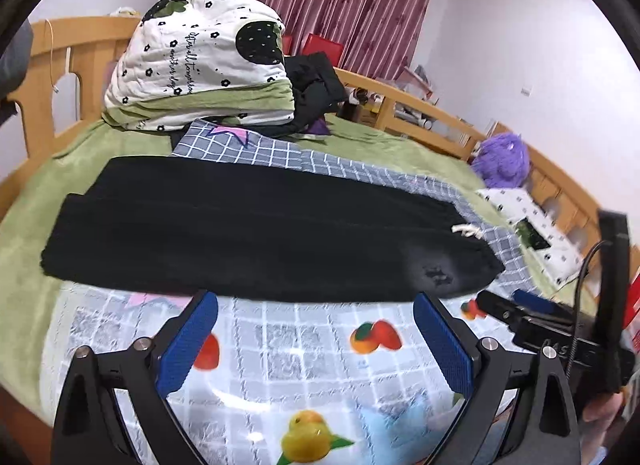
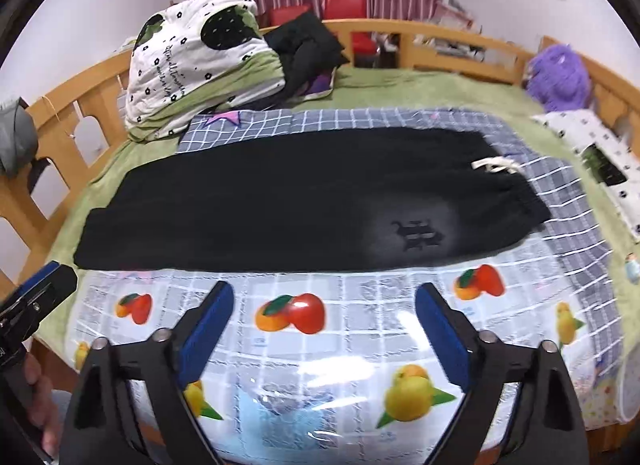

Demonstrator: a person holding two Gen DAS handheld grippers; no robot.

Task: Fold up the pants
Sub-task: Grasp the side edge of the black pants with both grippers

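Observation:
Black pants [image 1: 248, 225] [image 2: 280, 201] lie flat and lengthwise across the bed, leg over leg. The waist is to the right, with a white drawstring [image 1: 466, 230] [image 2: 496, 165] and a dark emblem [image 2: 416, 235]. My left gripper [image 1: 316, 299] is open, its blue pads just short of the pants' near edge, nothing between them. My right gripper [image 2: 325, 289] is also open and empty, over the fruit-print sheet [image 2: 360, 345] in front of the pants. Each gripper shows in the other's view: the right one [image 1: 516, 305] at the right edge, the left one [image 2: 44, 289] at the left edge.
A checked grey cloth [image 2: 560, 201] lies under the pants. A rolled white-and-green quilt [image 2: 188, 61] and a pile of dark clothes [image 2: 304, 49] sit at the back. A purple plush toy [image 2: 560, 77] and a patterned pillow [image 2: 600, 161] are at the right. A wooden rail [image 2: 440, 37] rings the bed.

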